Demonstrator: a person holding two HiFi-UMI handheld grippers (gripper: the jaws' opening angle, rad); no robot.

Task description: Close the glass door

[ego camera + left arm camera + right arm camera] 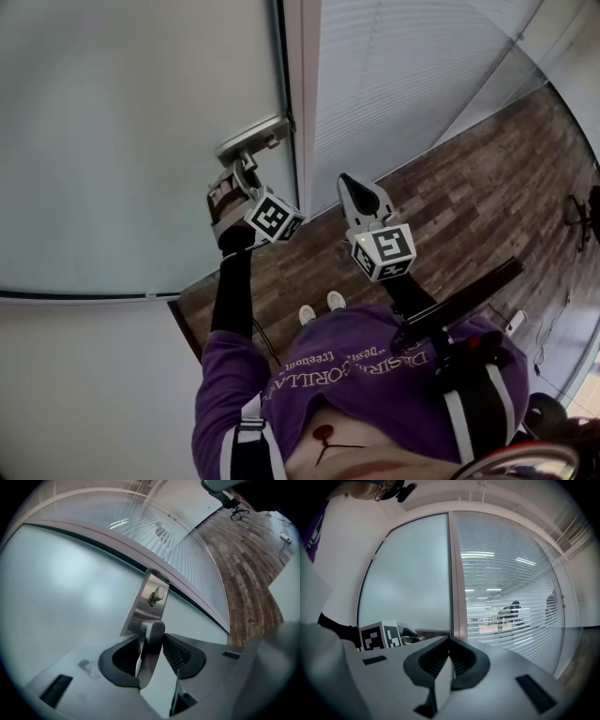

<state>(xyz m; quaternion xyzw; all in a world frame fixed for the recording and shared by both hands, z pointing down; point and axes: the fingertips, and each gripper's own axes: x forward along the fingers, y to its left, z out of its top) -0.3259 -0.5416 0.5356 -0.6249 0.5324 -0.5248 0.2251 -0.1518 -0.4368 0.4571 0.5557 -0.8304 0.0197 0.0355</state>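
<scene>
- Left gripper: jaws closed on the lever of the door handle, one pad on each side of it.
- The lever's near end runs under the gripper body and is hidden. From the head view the jaws cover most of the handle.
- Right gripper: jaws together, nothing between them. It sits just right of the left gripper and touches nothing.
- Glass door: straight ahead of the left gripper. It is a frosted, pale grey-green pane, cut off at the top and left of the head view.
- The metal handle plate stands beyond the left jaws, with a small lock knob above the lever.
- Door frame: a pale upright just right of the handle, dead ahead of the right gripper. The door edge lies along it. Cannot tell whether the door is fully seated.
- Slatted glass wall: right of the frame, ahead and right of the right gripper. Only dim shapes show through the slats.
- Wood floor: below both grippers.
</scene>
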